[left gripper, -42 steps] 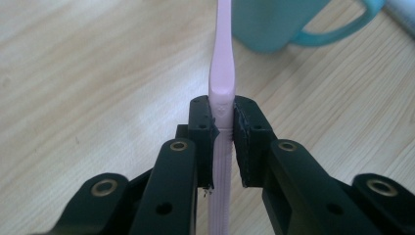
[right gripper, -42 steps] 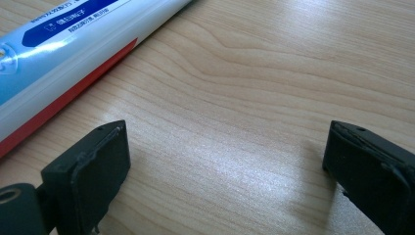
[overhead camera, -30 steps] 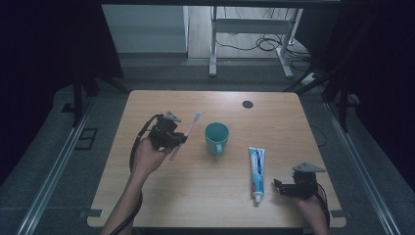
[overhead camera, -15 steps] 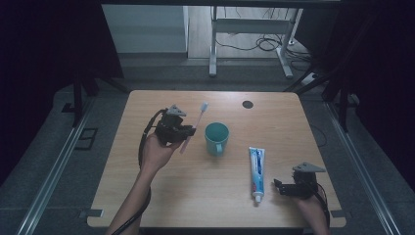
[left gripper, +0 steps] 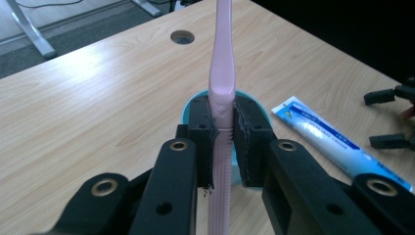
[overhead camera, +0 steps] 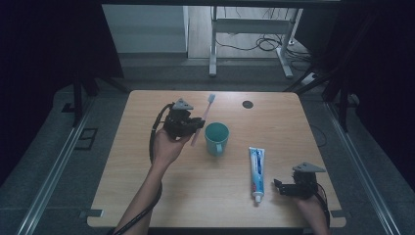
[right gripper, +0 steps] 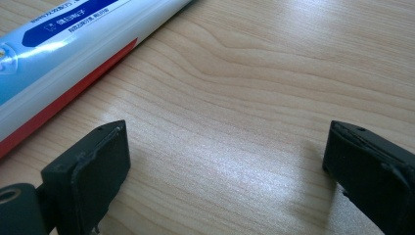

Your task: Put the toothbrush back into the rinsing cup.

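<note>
My left gripper point(overhead camera: 195, 123) is shut on a pink toothbrush point(overhead camera: 203, 120), held above the table just left of a teal cup point(overhead camera: 217, 138). In the left gripper view the toothbrush point(left gripper: 221, 93) stands pinched between the two pads point(left gripper: 247, 137), with the cup's rim point(left gripper: 188, 105) right behind them. A blue and white toothpaste tube point(overhead camera: 256, 172) lies flat on the table right of the cup. My right gripper point(overhead camera: 280, 188) rests near the front right corner, open, its jaws pointing at the tube's cap end. In the right gripper view the tube point(right gripper: 73, 44) lies past the left jaw, nothing between the jaws.
The wooden table point(overhead camera: 147, 196) has a round cable hole point(overhead camera: 247, 104) near its far edge. The left gripper's black cable point(overhead camera: 155, 132) loops beside the hand. A desk frame point(overhead camera: 215, 44) and cables lie on the floor beyond the table.
The left gripper has carried the toothbrush up and to the right, closer to the cup, and the brush now points more steeply away. The right gripper has stayed put.
</note>
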